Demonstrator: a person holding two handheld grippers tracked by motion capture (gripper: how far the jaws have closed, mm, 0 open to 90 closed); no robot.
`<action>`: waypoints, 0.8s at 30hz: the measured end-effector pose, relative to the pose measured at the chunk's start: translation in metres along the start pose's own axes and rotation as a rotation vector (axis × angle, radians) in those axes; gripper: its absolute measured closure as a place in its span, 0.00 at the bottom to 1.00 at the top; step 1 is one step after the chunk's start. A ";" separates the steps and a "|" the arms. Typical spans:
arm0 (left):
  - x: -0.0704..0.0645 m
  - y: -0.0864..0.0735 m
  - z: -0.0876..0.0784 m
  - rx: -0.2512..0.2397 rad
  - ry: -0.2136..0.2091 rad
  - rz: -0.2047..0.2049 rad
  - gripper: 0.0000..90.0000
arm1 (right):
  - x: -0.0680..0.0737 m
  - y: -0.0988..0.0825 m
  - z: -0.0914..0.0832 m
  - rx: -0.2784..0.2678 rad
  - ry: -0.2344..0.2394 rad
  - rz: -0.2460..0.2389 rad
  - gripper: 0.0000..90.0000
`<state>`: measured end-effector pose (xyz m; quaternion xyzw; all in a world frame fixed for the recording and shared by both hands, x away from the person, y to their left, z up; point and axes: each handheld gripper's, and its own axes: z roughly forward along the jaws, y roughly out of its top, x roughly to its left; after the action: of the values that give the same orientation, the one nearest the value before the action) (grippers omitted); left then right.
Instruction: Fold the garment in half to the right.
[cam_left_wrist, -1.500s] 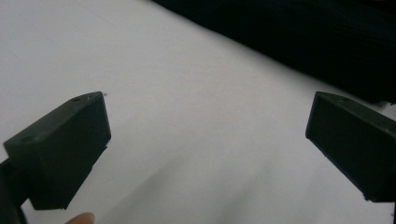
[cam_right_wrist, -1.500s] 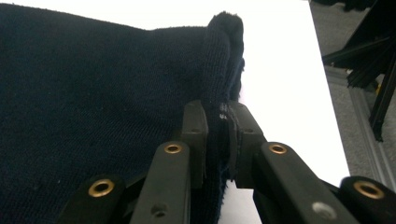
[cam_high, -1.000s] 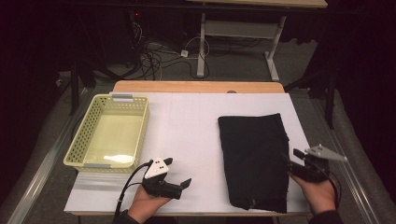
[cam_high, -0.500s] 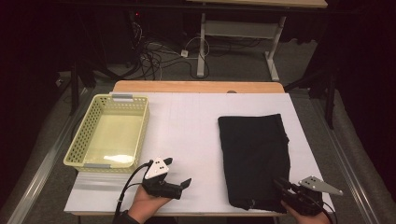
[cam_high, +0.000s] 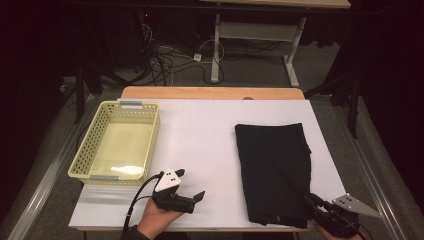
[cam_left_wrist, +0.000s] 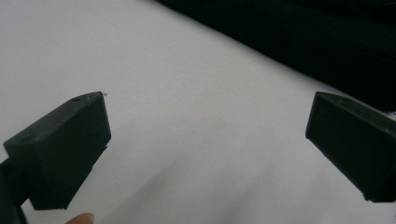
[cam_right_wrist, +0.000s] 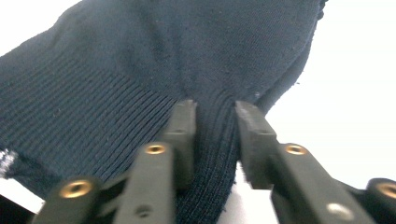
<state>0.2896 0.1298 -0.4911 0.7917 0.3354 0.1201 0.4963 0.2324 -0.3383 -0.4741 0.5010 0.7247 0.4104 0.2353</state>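
Observation:
A black knitted garment (cam_high: 272, 170) lies folded flat on the right half of the white table (cam_high: 200, 130). My right gripper (cam_high: 308, 200) is at its near right corner. In the right gripper view a fold of the ribbed hem (cam_right_wrist: 140, 70) fills the narrow gap of that gripper (cam_right_wrist: 215, 116), and the cloth puckers toward the pads. Its jaws have just been opening slightly, with the hem still pinched between them. My left gripper (cam_high: 191, 183) rests near the table's front edge, left of the garment. It stands open (cam_left_wrist: 205, 126) over bare table, with the garment's edge (cam_left_wrist: 327, 42) beyond it.
A pale yellow perforated basket (cam_high: 156, 125) stands at the table's left side, nothing visible inside it. A wooden strip runs along the table's far edge. Cables and desk legs are on the floor beyond.
My right gripper has moved down toward the near edge, from the garment's right side to its near right corner, and now has the hem between its jaws. The left gripper has stayed put.

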 end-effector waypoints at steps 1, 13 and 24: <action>0.000 0.000 0.000 0.000 0.000 0.001 0.00 | 0.000 0.001 0.000 -0.001 0.004 -0.001 0.65; 0.000 0.000 0.000 0.000 -0.001 0.002 0.00 | 0.000 0.005 0.001 -0.059 0.044 -0.041 0.28; 0.000 0.000 0.000 0.000 -0.001 0.004 0.00 | -0.003 0.006 0.003 -0.080 0.056 -0.044 0.16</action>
<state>0.2894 0.1295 -0.4911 0.7923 0.3336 0.1206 0.4964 0.2389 -0.3390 -0.4708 0.4635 0.7247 0.4479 0.2436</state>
